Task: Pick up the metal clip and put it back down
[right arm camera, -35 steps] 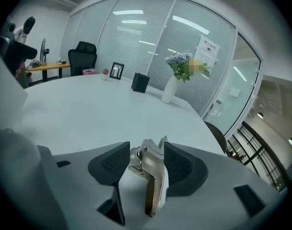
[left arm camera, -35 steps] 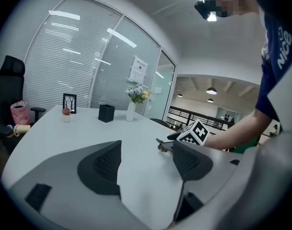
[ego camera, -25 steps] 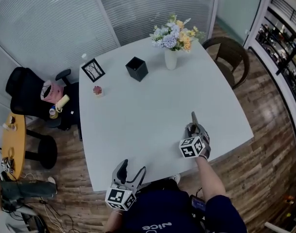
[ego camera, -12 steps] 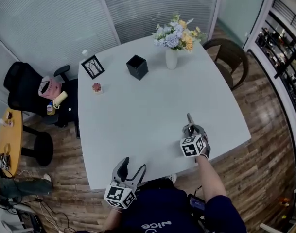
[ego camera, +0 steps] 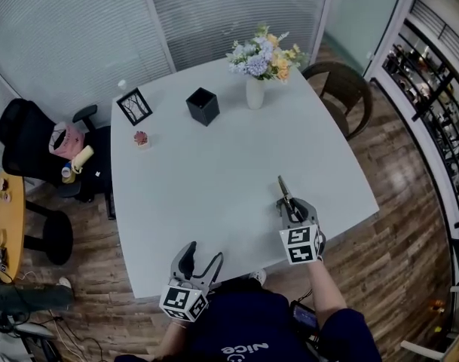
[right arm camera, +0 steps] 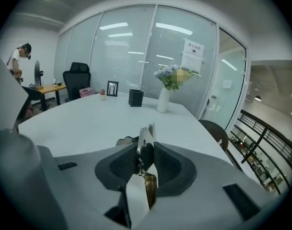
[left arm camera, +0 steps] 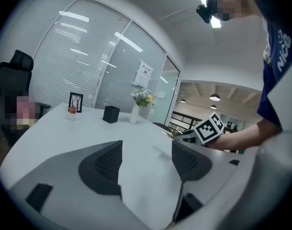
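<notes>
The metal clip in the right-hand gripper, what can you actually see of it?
The metal clip looks like shiny silver sheet metal: two thin flat arms lying close together, with a brassy-looking part nearer the camera. It stands on edge in the right gripper, whose dark ribbed jaws are closing on it, and its tip pokes out past them. In the head view it points away from the person over the white table. Whether it touches the tabletop cannot be told.
</notes>
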Action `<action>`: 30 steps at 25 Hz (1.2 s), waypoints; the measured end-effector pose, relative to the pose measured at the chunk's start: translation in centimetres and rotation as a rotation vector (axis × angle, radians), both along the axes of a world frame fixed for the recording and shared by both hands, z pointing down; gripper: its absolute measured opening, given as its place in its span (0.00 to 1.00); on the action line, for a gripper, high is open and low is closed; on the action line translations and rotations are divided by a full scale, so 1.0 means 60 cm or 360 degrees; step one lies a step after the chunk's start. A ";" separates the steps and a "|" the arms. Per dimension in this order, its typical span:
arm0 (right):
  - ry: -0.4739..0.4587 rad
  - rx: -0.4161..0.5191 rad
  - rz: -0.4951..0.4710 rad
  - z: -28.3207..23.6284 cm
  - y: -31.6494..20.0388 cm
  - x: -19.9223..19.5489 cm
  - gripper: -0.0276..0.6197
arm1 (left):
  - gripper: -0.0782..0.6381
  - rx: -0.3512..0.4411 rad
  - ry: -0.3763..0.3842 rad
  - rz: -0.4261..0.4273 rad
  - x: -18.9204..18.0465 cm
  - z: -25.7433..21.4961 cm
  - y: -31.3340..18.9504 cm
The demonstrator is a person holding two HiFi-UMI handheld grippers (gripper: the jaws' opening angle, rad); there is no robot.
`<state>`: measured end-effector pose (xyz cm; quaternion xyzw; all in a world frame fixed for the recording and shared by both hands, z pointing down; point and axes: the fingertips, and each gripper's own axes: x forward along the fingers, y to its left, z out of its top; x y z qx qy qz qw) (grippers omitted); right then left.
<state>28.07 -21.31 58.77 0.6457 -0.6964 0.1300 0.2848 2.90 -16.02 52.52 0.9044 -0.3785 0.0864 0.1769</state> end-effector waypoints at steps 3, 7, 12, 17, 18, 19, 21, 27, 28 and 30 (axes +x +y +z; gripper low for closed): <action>-0.0056 0.0071 -0.0058 -0.040 0.026 -0.031 0.20 | 0.55 -0.0001 0.0036 0.0049 0.013 -0.003 0.003; -0.0104 0.0117 -0.0081 -0.082 0.070 -0.064 0.20 | 0.55 0.0024 0.0062 0.0116 0.035 -0.008 0.012; -0.0116 0.0175 -0.0092 -0.120 0.117 -0.093 0.20 | 0.55 0.0056 0.0080 0.0191 0.054 -0.018 0.020; -0.0112 0.0191 -0.0119 -0.138 0.160 -0.112 0.20 | 0.55 0.0101 0.0027 0.0268 0.073 -0.019 0.035; -0.0115 0.0189 -0.0119 -0.138 0.167 -0.114 0.20 | 0.55 0.0096 0.0030 0.0274 0.074 -0.019 0.038; -0.0118 0.0186 -0.0118 -0.137 0.174 -0.116 0.20 | 0.55 0.0090 0.0041 0.0272 0.074 -0.019 0.040; -0.0121 0.0181 -0.0120 -0.135 0.183 -0.118 0.20 | 0.55 0.0091 0.0064 0.0257 0.075 -0.024 0.041; -0.0124 0.0185 -0.0201 -0.138 0.195 -0.132 0.20 | 0.55 0.0120 0.0060 0.0219 0.083 -0.032 0.043; -0.0128 0.0184 -0.0217 -0.137 0.196 -0.136 0.20 | 0.55 0.0118 0.0054 0.0211 0.083 -0.032 0.045; -0.0127 0.0176 -0.0262 -0.134 0.196 -0.144 0.20 | 0.55 0.0108 0.0050 0.0176 0.078 -0.029 0.049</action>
